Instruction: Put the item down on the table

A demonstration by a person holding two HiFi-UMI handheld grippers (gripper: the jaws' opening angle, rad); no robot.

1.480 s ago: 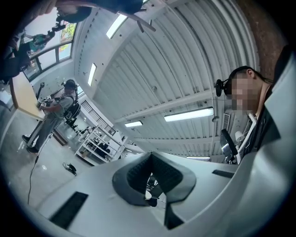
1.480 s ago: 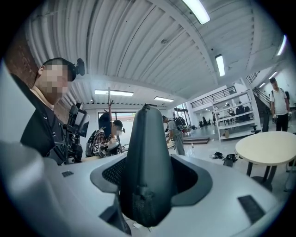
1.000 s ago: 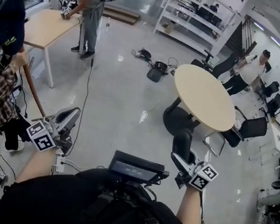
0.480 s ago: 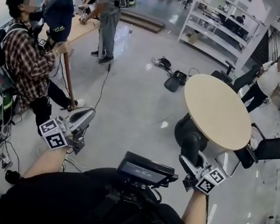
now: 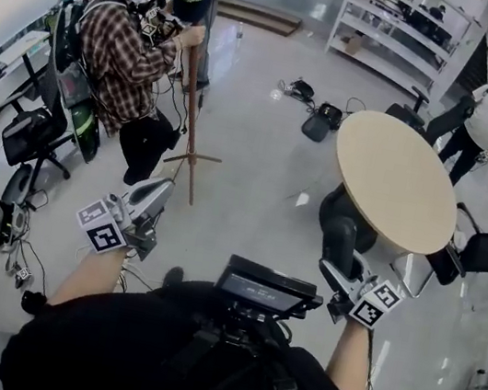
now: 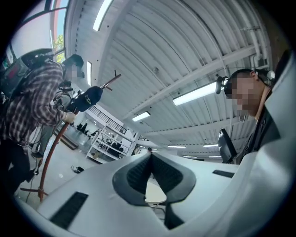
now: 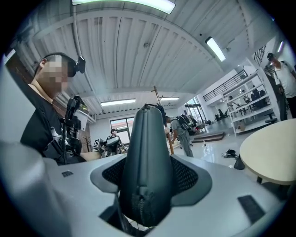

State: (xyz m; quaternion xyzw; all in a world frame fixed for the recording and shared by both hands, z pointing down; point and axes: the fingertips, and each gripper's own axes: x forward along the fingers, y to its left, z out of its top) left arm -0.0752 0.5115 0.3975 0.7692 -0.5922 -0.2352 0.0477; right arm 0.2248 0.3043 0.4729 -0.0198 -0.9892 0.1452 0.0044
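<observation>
My right pads (image 7: 187,178) pinch a dark zipped case (image 7: 147,152) upright between them, and that grip has not changed over the last second. My left gripper (image 6: 150,173) has its jaws pressed together on nothing. What has changed is my view. It has swung left, so the person in plaid (image 5: 119,55) holding a pole (image 5: 189,124) now stands in full view, and the round table (image 5: 394,179) sits a little further right. The case is still in the air, short of the table's near edge. I judge the carry unfinished and the put-down not yet begun.
</observation>
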